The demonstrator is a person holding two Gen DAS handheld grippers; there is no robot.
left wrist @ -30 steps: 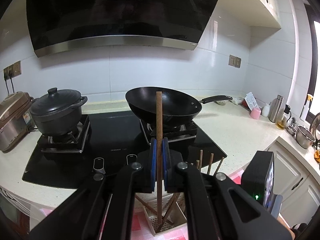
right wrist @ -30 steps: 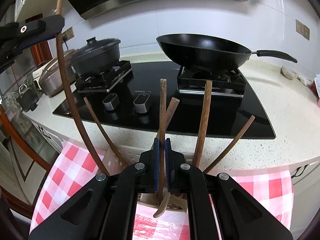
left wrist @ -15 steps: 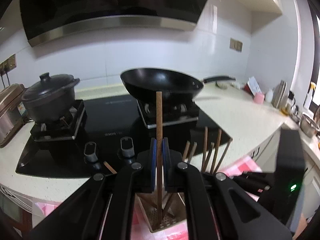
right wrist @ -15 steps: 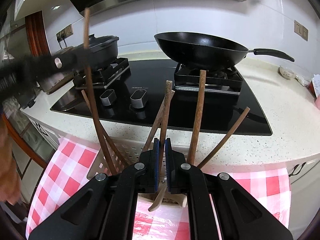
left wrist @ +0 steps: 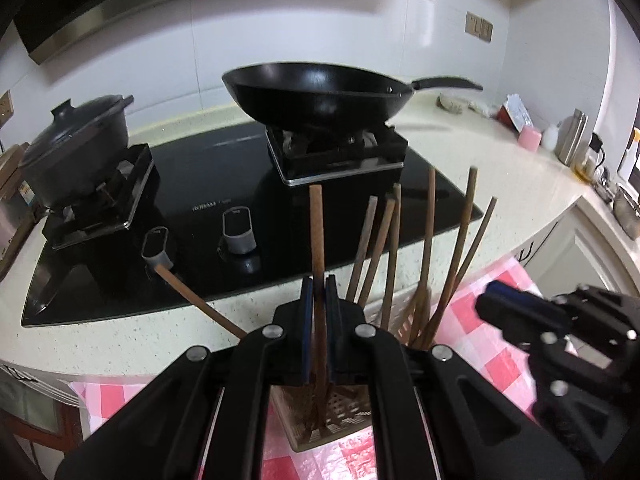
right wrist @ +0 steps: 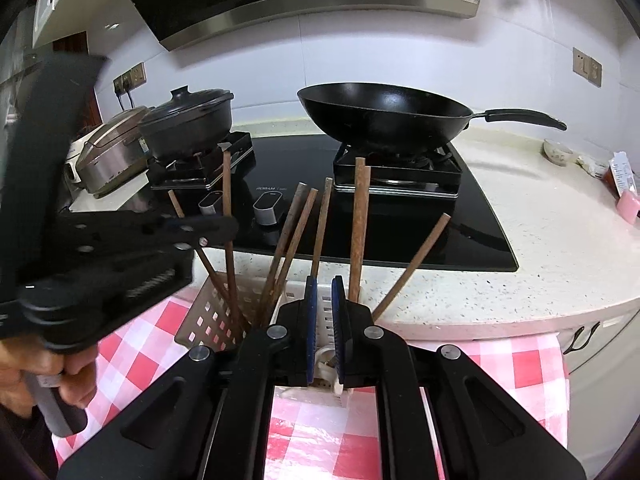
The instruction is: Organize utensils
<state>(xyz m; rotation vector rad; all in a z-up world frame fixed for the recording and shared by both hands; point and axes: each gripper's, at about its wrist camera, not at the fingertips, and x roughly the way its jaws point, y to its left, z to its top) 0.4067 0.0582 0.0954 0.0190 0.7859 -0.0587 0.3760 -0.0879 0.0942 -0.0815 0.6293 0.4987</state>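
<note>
Most of the wooden utensils already stand in the slotted holder, which sits on the red-checked cloth at the counter's edge; several handles fan out of it. One more is on its way in, judging by the pose: the left gripper is clamped on a wooden stick, held upright with its lower end down inside the holder. Letting go of it looks like the step left for that hand. The right gripper hovers just in front of the holder with its blue pads a little apart. They press on nothing, though a pale spoon-like end shows low between them. No loose utensils are visible on the cloth.
</note>
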